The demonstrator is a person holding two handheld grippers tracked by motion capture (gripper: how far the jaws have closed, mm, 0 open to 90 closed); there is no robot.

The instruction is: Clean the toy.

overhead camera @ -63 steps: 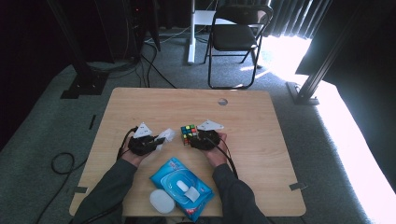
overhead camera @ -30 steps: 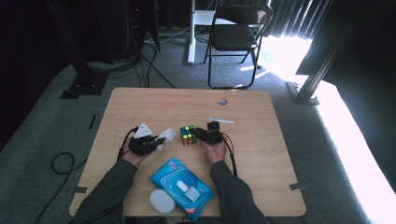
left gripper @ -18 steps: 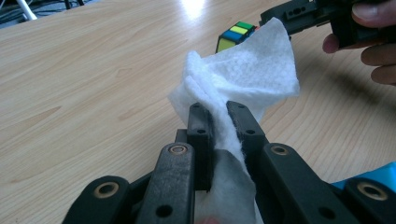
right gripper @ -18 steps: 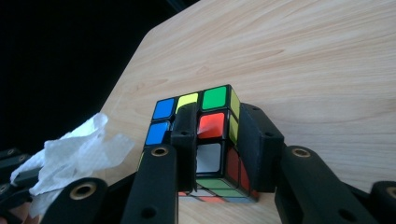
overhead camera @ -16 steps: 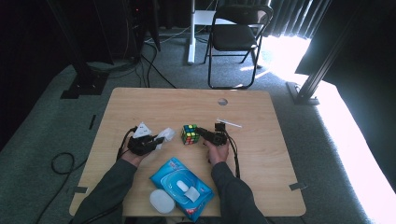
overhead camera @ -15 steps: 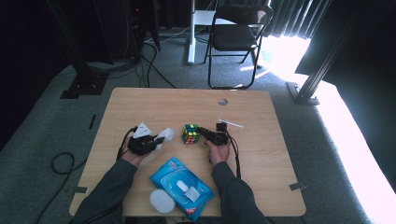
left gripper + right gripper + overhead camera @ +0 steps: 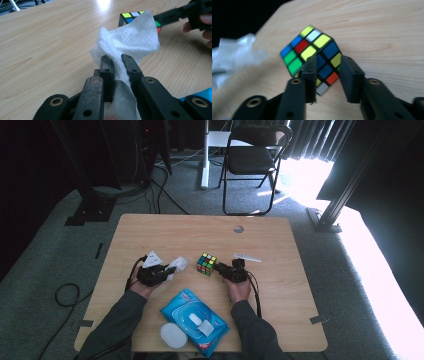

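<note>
Multicoloured plastic puzzle cube (image 7: 313, 57) dead ahead of your right claw (image 7: 325, 68), jaws just opening, straddling its corner; left claw (image 7: 117, 67) pinching white wipe (image 7: 130, 41), farther off.

No readable text, label or number anywhere (print on blue wipes pack (image 7: 196, 316) too small).
</note>
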